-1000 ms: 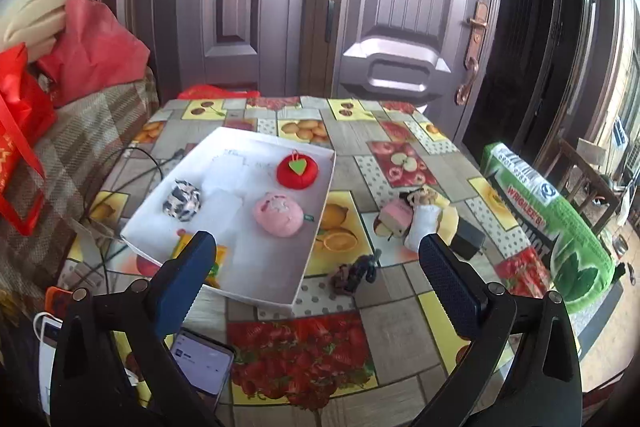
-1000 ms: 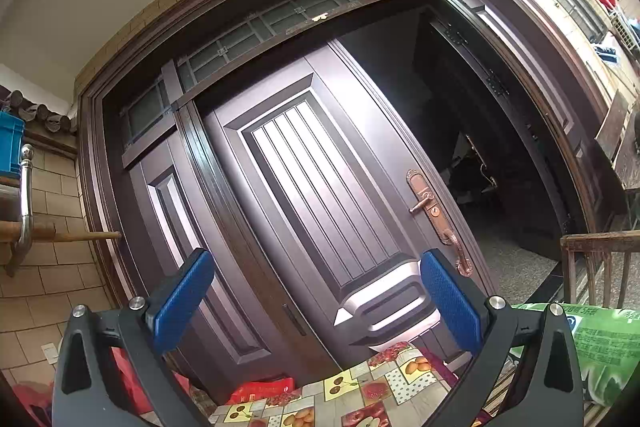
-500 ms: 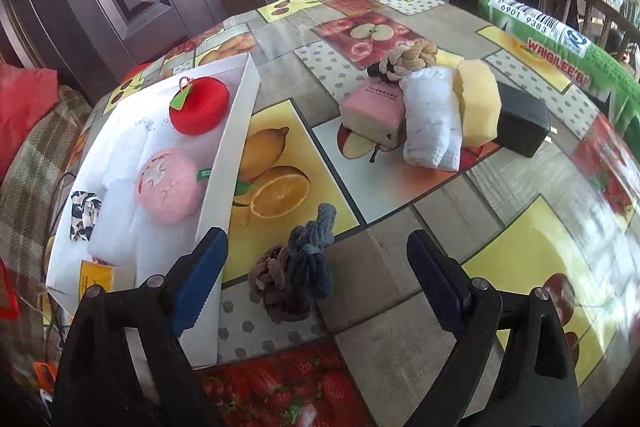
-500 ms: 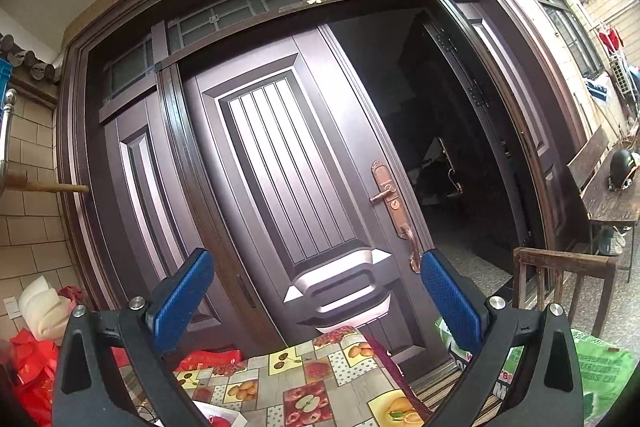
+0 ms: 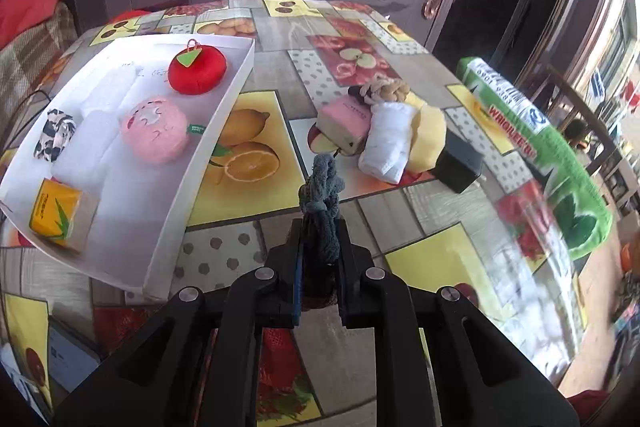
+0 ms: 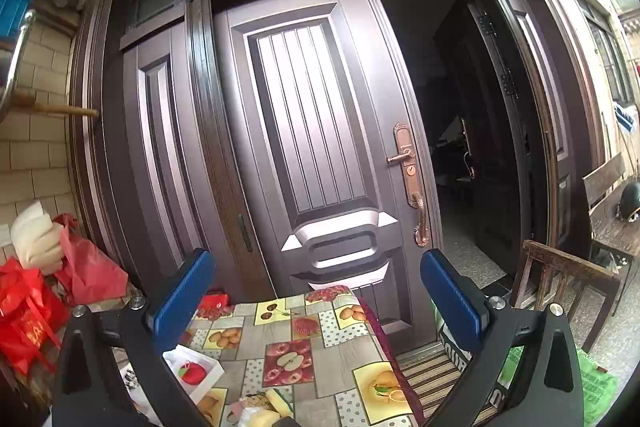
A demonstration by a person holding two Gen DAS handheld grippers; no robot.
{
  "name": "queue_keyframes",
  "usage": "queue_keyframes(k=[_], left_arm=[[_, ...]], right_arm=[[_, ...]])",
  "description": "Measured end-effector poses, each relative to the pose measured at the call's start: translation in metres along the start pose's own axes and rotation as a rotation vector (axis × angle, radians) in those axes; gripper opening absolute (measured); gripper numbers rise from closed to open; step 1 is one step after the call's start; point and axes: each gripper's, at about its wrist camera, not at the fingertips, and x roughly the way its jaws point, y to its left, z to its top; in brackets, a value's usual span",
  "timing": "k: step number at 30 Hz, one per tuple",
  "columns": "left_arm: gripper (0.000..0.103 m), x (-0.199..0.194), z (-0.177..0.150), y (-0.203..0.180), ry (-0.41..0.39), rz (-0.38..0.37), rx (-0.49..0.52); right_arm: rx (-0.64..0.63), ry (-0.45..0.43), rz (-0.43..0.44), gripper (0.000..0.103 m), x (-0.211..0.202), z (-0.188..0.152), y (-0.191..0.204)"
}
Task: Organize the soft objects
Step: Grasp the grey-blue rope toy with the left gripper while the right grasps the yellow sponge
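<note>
Grey-blue knotted rope toy (image 5: pixel 322 211) is clamped between the closed fingers of the left gripper (image 5: pixel 319 259), its upper knot sticking up past the tips, held above the near middle of the table (image 5: pixel 432 267). Fruit-print oilcloth covers the table.

To the left, a white tray (image 5: pixel 168 211) is seen with a red apple plush (image 5: pixel 197 69) at its far end, a pink round plush (image 5: pixel 155 133) nearer, a black-and-white patterned piece (image 5: pixel 54 140) at the left edge, and a yellow tissue pack (image 5: pixel 56 214) at the near corner.

To the right of the rope toy, a small pile is noted: a pink block (image 5: pixel 346 121), a beige rope knot (image 5: pixel 384 91) behind it, a rolled white towel (image 5: pixel 390 143), a yellow sponge (image 5: pixel 430 139) touching the towel, and a black box (image 5: pixel 460 163) just beside the sponge. A green sack (image 5: pixel 552 155) lies off the table's right edge.

The right gripper (image 6: pixel 320 301) is held high with fingers wide apart and nothing between them, pointed at a dark brown door (image 6: pixel 312 131). The far end of the table and the apple plush in the tray corner are visible below it. Red bags (image 6: pixel 28 311) are seen at far left.
</note>
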Motion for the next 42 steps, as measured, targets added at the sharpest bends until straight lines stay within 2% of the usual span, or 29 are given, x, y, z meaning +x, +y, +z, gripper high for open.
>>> queue_keyframes(k=[2,4,7,9,11,13,16,18,21,24,25,26,28,29,33,35,38,42], left_arm=[[0.012,-0.029,0.001,0.006,-0.058,-0.019,-0.045],[0.012,-0.057,0.002,0.012,-0.106,-0.017,-0.076],[0.012,-0.098,0.002,0.021,-0.170,-0.002,-0.108],[0.012,-0.119,-0.001,0.028,-0.205,0.018,-0.124],[0.012,-0.139,-0.006,0.034,-0.230,0.039,-0.138],[0.012,-0.155,-0.013,0.043,-0.250,0.059,-0.159],[0.012,-0.170,-0.025,0.056,-0.264,0.094,-0.189],[0.012,-0.175,-0.033,0.064,-0.260,0.107,-0.212],[0.012,-0.179,-0.041,0.075,-0.256,0.117,-0.238],[0.012,-0.179,-0.042,0.081,-0.257,0.107,-0.255],[0.012,-0.177,-0.042,0.081,-0.258,0.102,-0.255],[0.012,-0.174,-0.042,0.080,-0.258,0.099,-0.251],[0.012,-0.171,-0.044,0.076,-0.261,0.088,-0.247],[0.012,-0.169,-0.044,0.074,-0.261,0.084,-0.247],[0.012,-0.169,-0.039,0.070,-0.256,0.062,-0.262],[0.012,-0.176,-0.032,0.066,-0.270,0.086,-0.254],[0.012,-0.195,-0.017,0.058,-0.304,0.127,-0.248],[0.012,-0.210,0.003,0.049,-0.357,0.190,-0.191]], right_arm=[[-0.103,0.092,-0.003,0.103,0.031,-0.027,0.014],[-0.168,0.237,0.037,0.103,0.067,-0.061,0.026],[-0.213,0.454,0.134,0.103,0.114,-0.120,0.045],[-0.239,0.559,0.197,0.103,0.135,-0.156,0.061],[-0.272,0.623,0.251,0.102,0.148,-0.185,0.079],[-0.322,0.662,0.270,0.102,0.159,-0.206,0.096],[-0.359,0.718,0.298,0.102,0.174,-0.227,0.111],[-0.451,0.750,0.342,0.101,0.179,-0.237,0.122],[-0.650,0.733,0.388,0.101,0.173,-0.244,0.132],[-0.760,0.733,0.399,0.101,0.177,-0.250,0.137],[-0.787,0.735,0.402,0.096,0.180,-0.252,0.139],[-0.809,0.745,0.406,0.080,0.184,-0.255,0.141],[-0.831,0.784,0.412,0.057,0.190,-0.262,0.144],[-0.834,0.773,0.414,0.057,0.189,-0.263,0.145],[-0.758,0.747,0.431,0.054,0.181,-0.247,0.141],[-0.712,0.705,0.444,0.053,0.173,-0.228,0.140],[-0.630,0.613,0.468,0.053,0.152,-0.186,0.140],[-0.425,0.456,0.536,0.053,0.112,-0.132,0.138]])
